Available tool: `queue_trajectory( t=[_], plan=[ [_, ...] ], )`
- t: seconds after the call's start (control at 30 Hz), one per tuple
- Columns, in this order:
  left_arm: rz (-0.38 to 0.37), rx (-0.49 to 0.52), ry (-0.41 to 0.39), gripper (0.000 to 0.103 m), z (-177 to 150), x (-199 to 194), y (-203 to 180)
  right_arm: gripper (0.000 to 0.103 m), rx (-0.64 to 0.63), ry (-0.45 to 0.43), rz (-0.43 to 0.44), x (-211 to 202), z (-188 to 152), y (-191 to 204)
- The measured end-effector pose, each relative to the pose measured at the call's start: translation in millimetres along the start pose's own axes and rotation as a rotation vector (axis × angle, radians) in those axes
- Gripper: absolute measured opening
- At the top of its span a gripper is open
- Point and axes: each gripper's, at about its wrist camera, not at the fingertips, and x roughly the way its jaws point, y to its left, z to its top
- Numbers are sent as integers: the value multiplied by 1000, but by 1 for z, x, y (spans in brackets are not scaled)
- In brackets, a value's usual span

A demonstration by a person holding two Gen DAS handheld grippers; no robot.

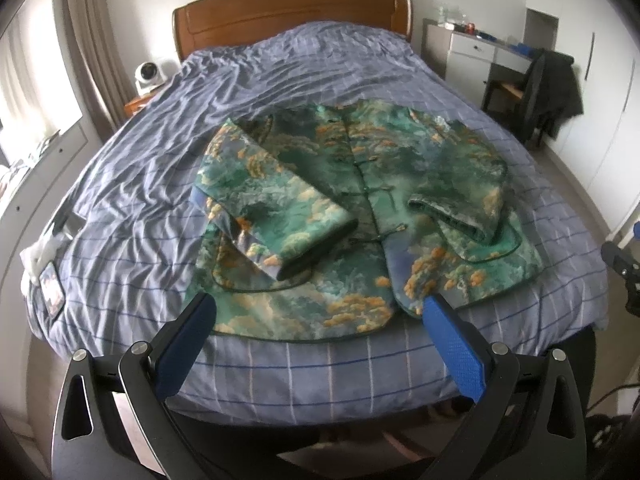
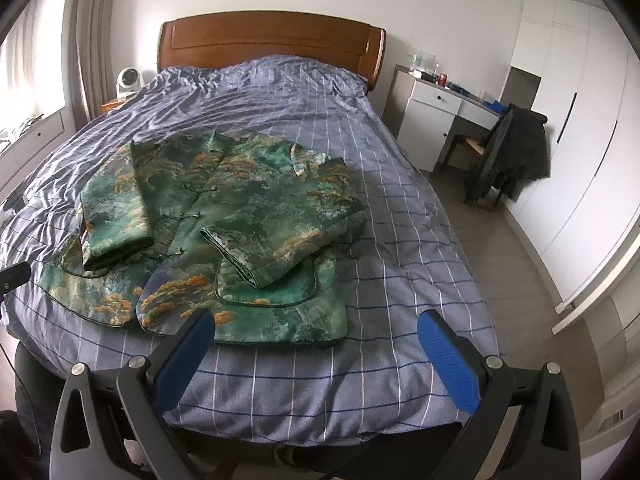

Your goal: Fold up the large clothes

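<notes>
A green brocade jacket (image 1: 352,208) with orange cloud patterns lies front-up on the bed, both sleeves folded inward across its front. The same jacket (image 2: 224,216) shows left of centre in the right wrist view. My left gripper (image 1: 320,312) hovers open just before the jacket's hem, nothing between its blue pads. My right gripper (image 2: 316,332) stands open too, near the hem's right corner, empty. The left sleeve cuff (image 1: 316,252) and right sleeve cuff (image 1: 452,220) rest on the jacket body.
The bed carries a wrinkled blue checked duvet (image 1: 160,184) and a wooden headboard (image 1: 288,8). A white desk (image 2: 436,112) and a chair draped with dark clothes (image 2: 508,152) stand to the right. A small white fan (image 2: 128,80) sits left of the headboard. A white wardrobe (image 2: 580,160) lines the right wall.
</notes>
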Motion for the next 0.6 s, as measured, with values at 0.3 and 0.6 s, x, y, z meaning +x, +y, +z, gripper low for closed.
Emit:
queue_trajectory(
  t=[0.3, 0.6],
  plan=[
    [18, 50, -35, 103, 1, -11, -11, 103, -13, -33, 24, -11, 1, 3],
    [-21, 51, -66, 103, -2, -17, -12, 103, -8, -64, 46, -17, 1, 5]
  ],
)
